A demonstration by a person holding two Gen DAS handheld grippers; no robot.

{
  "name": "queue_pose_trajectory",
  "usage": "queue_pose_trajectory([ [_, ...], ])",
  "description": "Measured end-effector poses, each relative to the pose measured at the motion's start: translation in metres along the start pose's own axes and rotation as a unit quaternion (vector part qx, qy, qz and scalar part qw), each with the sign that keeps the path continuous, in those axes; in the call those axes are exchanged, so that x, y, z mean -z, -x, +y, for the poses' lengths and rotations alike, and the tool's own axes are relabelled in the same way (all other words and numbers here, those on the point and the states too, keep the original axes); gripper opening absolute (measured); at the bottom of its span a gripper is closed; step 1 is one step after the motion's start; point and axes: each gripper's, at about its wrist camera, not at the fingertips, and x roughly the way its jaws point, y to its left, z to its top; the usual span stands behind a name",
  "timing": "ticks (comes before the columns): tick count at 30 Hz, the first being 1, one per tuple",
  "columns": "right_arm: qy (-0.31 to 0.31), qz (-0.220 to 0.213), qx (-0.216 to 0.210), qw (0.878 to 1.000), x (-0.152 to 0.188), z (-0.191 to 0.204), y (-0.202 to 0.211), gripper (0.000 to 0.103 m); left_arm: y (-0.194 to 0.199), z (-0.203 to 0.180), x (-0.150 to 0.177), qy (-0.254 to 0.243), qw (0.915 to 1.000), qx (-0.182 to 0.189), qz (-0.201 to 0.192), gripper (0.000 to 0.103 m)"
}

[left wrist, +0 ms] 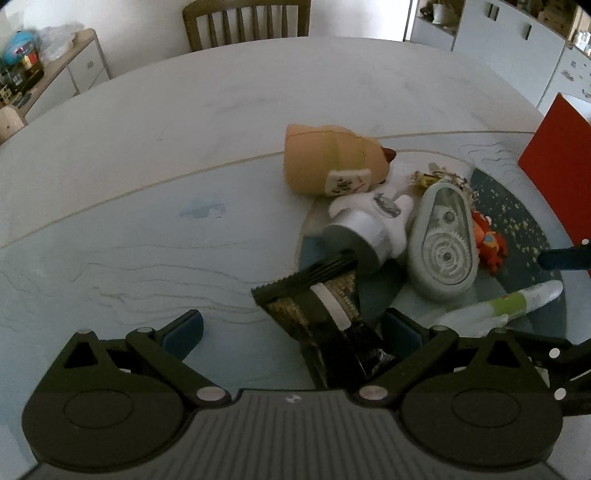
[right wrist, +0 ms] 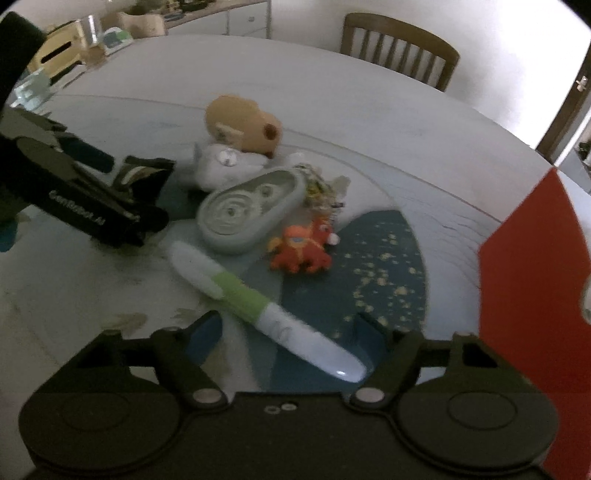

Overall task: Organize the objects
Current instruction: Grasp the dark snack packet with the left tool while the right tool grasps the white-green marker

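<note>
My left gripper (left wrist: 293, 328) is open and points down at a black and gold snack packet (left wrist: 314, 302), which lies between its fingers close to the right one. My right gripper (right wrist: 288, 330) is open, and a white and green pen (right wrist: 243, 295) lies slantwise on the mat between its fingers, untouched by the pads as far as I can see. Behind the pen are a grey correction-tape dispenser (right wrist: 251, 210), an orange toy crab (right wrist: 299, 251), a white plush (right wrist: 225, 162) and a tan plush (right wrist: 243, 122). The left gripper's body (right wrist: 92, 206) shows at the left of the right wrist view.
A red box (right wrist: 532, 280) stands upright at the right, close to my right gripper. A bunch of small trinkets (right wrist: 321, 188) lies behind the dispenser. The round table (left wrist: 221, 110) carries a blue patterned mat (left wrist: 110, 258). A wooden chair (left wrist: 247, 22) stands at the far edge.
</note>
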Motion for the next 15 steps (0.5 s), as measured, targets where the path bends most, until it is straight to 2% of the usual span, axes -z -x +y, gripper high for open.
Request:
queue_pose_trajectory([
  [5, -0.002, 0.003, -0.023, 1.000, -0.001, 0.010, 0.003, 0.059, -0.002, 0.006, 0.003, -0.006, 1.0000, 0.004, -0.002, 0.103],
  [8, 0.006, 0.002, -0.027, 1.000, 0.001, 0.019, 0.007, 0.047, -0.001, 0.007, 0.006, -0.014, 0.9999, 0.007, -0.008, 0.100],
  [9, 0.008, 0.001, -0.026, 1.000, 0.001, 0.023, 0.008, 0.040, 0.000, 0.008, 0.007, -0.014, 0.9998, 0.008, -0.010, 0.096],
  [11, 0.008, -0.001, -0.027, 1.000, 0.002, 0.029, 0.010, 0.027, 0.003, 0.010, 0.008, -0.016, 0.9997, 0.009, -0.014, 0.087],
  [15, 0.005, -0.005, -0.022, 1.000, 0.005, 0.039, 0.013, 0.019, 0.010, 0.008, 0.006, -0.026, 0.9993, 0.015, -0.024, 0.047],
])
